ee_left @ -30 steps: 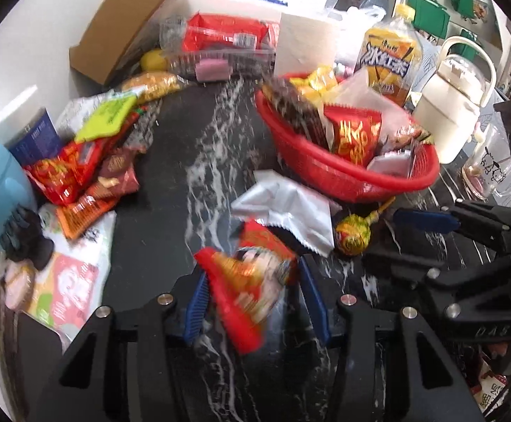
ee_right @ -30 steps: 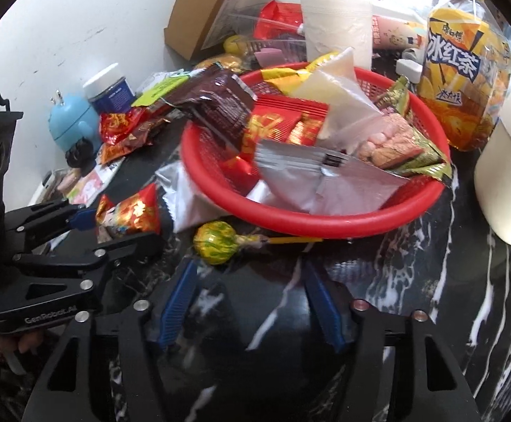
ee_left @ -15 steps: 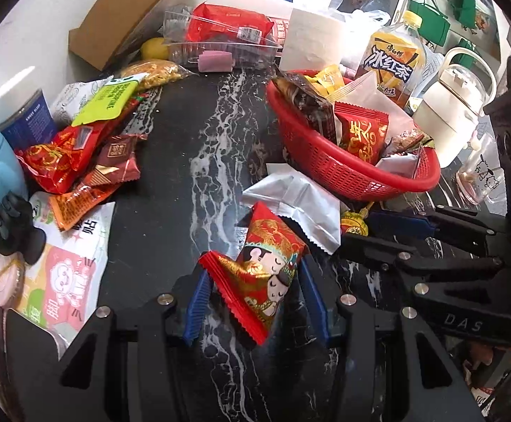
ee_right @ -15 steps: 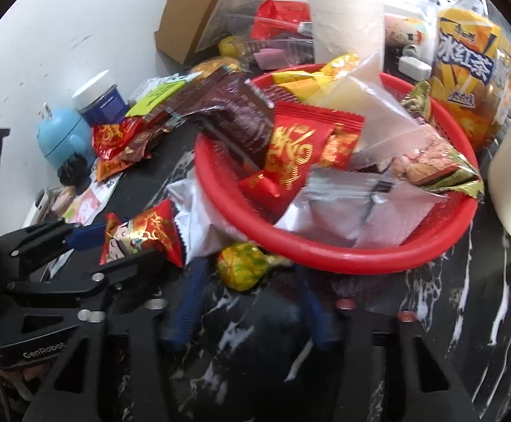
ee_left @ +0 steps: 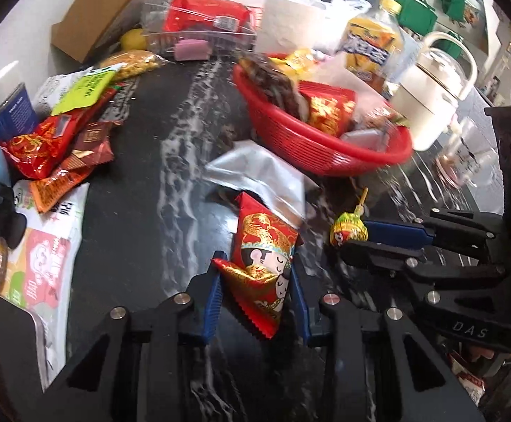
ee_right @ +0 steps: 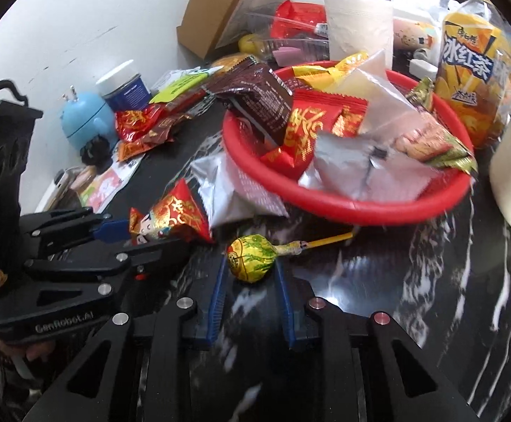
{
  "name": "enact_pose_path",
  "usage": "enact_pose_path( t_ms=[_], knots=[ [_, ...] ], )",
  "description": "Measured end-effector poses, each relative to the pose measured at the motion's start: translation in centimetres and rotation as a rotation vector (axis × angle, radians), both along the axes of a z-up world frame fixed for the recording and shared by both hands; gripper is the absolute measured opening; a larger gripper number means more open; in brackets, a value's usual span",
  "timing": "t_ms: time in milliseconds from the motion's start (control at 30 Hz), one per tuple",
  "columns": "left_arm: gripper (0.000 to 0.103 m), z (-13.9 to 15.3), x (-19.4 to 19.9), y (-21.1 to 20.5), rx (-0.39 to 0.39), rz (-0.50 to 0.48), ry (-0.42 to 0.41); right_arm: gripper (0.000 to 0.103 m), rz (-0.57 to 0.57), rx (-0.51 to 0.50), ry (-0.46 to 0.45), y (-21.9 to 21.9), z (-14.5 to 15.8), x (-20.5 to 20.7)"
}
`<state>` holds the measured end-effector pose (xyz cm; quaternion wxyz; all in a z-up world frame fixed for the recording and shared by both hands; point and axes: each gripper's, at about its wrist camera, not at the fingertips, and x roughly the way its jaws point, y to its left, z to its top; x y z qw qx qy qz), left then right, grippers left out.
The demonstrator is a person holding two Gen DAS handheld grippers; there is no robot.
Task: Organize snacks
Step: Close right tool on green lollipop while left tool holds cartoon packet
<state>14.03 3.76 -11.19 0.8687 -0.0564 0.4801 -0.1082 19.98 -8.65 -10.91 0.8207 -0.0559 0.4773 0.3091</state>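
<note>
Black marble-patterned countertop [ee_right: 414, 299] runs under both my grippers, cluttered on every side. Nearest me, my left gripper [ee_left: 255, 292] has its blue pads pressed against both edges of a red and gold foil snack packet with a cartoon face [ee_left: 264, 263], holding it just above the stone; I judge this a carry grip, packet upright so it can drop into the basket. My right gripper [ee_right: 250, 285] has narrowed around the round yellow-green wrapped lollipop [ee_right: 252, 258], pads at or almost at its sides; I cannot tell whether it is truly clamped. Its yellow stick [ee_right: 326, 241] points toward the basket. Beyond lies a crumpled silver foil pouch [ee_left: 259, 172] against the red plastic mesh basket [ee_right: 343, 205], already heaped with wrappers. Compared with half a second ago, the lollipop head now sits squarely between my right fingers, and the left packet has turned more upright.
</note>
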Motion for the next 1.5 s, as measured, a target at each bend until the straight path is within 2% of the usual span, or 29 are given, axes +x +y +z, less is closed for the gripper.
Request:
enact_pose_path(
  t_ms=[233,567,667,733,900,1000,1300,1367,1433,1500],
  knots=[
    [0.034,0.1,-2.4,-3.3,-0.003,-0.089,0.011,0.026,-0.007,-0.028,0.027,-2.9,-0.2,-3.6],
    [0.034,0.2,-4.6,-6.4,-0.005,-0.175,0.026,0.026,-0.047,-0.045,0.01,-6.5,0.7,-7.3],
    [0.034,0.1,-4.6,-6.3,-0.007,-0.168,0.031,0.032,-0.061,-0.037,0.018,-6.7,0.8,-7.4],
    [0.034,0.1,-4.7,-6.1,-0.006,-0.159,0.032,0.044,-0.072,-0.018,0.028,-6.9,0.9,-7.2],
    [0.034,0.0,-4.7,-5.5,-0.028,-0.144,0.041,0.045,-0.071,0.007,0.036,-5.9,0.8,-6.6],
    [0.034,0.0,-4.8,-5.5,-0.029,-0.143,0.038,0.053,-0.071,0.034,0.056,-5.5,0.4,-6.0],
    [0.034,0.0,-4.6,-4.8,-0.028,-0.131,0.033,0.053,-0.084,0.058,0.066,-5.2,0.0,-5.0],
    [0.034,0.0,-4.6,-4.7,-0.027,-0.127,0.032,0.053,-0.084,0.053,0.051,-5.1,-0.1,-5.0],
    [0.034,0.0,-4.6,-4.6,-0.017,-0.123,0.029,0.035,-0.088,0.034,0.033,-4.9,-0.1,-5.0],
    [0.034,0.0,-4.6,-4.4,-0.021,-0.118,0.03,0.027,-0.086,0.041,0.034,-5.0,-0.2,-4.9]
  ],
)
